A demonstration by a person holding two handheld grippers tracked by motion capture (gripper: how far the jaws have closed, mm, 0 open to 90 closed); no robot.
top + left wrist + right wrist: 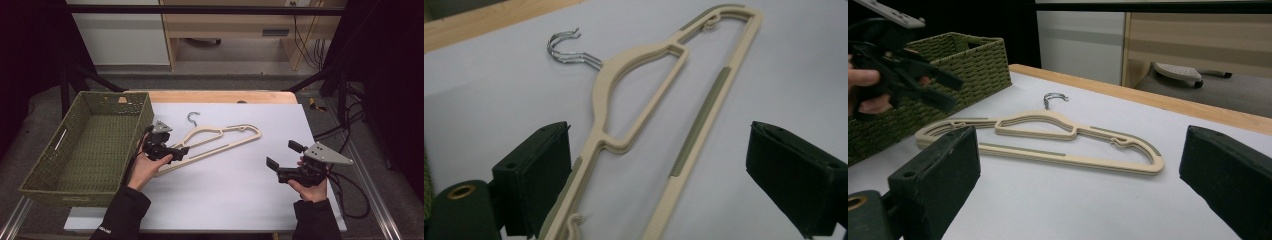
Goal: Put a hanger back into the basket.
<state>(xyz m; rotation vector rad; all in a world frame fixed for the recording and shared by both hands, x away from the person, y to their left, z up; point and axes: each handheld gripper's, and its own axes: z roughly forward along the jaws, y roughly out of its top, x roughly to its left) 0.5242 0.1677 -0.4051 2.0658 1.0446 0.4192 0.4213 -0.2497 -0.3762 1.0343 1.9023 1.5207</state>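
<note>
High view: beige hanger (220,141) flat on white sheet, near end under left gripper (165,150), jaws spread; right gripper (285,161) well apart, spread. Left gripper view: hanger (664,125) runs ahead between the spread jaws; looks light, stiff, smooth plastic, so pinch the ribbed bar. Right gripper view: hanger (1048,140) ahead, basket (958,65) beyond it to the left.
</note>
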